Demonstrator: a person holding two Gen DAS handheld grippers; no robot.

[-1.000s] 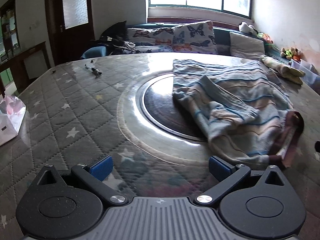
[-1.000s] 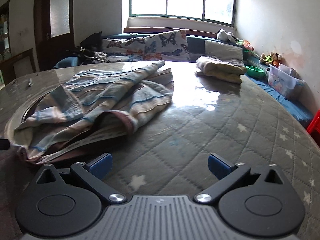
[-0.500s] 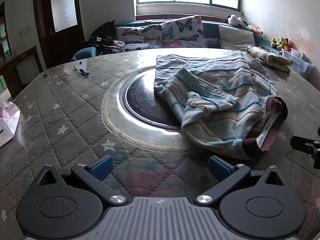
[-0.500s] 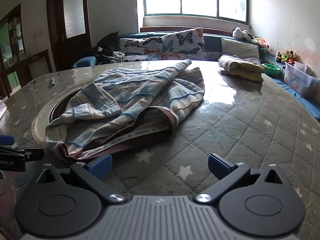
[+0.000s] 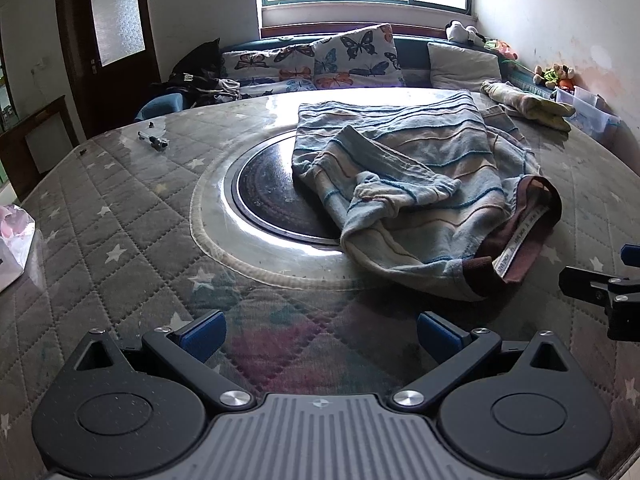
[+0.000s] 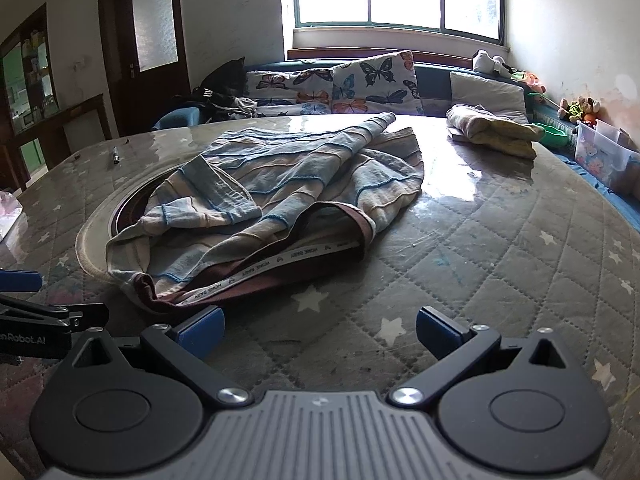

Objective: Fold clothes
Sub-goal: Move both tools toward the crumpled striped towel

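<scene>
A crumpled blue and beige striped garment (image 5: 420, 184) (image 6: 280, 196) with a brown hem and a white printed tape lies on the quilted table cover, partly over a dark round inset (image 5: 276, 196). My left gripper (image 5: 320, 330) stands open in front of the garment's near edge, nothing between its blue pads. My right gripper (image 6: 318, 330) is open too, its left pad (image 6: 202, 328) close to the brown hem (image 6: 260, 276) but apart from it. Each gripper shows at the edge of the other's view.
A folded yellowish cloth (image 6: 496, 132) rests at the table's far right. A pen (image 6: 116, 156) and small dark bits lie far left. Butterfly cushions (image 5: 340, 60) line a bench under the window. A plastic box (image 6: 600, 156) stands on the right, a pink bag (image 5: 12, 240) on the left.
Both grippers have swung toward the garment, which now sits nearer the middle of each view and closer. The garment itself has not moved. Both stay open.
</scene>
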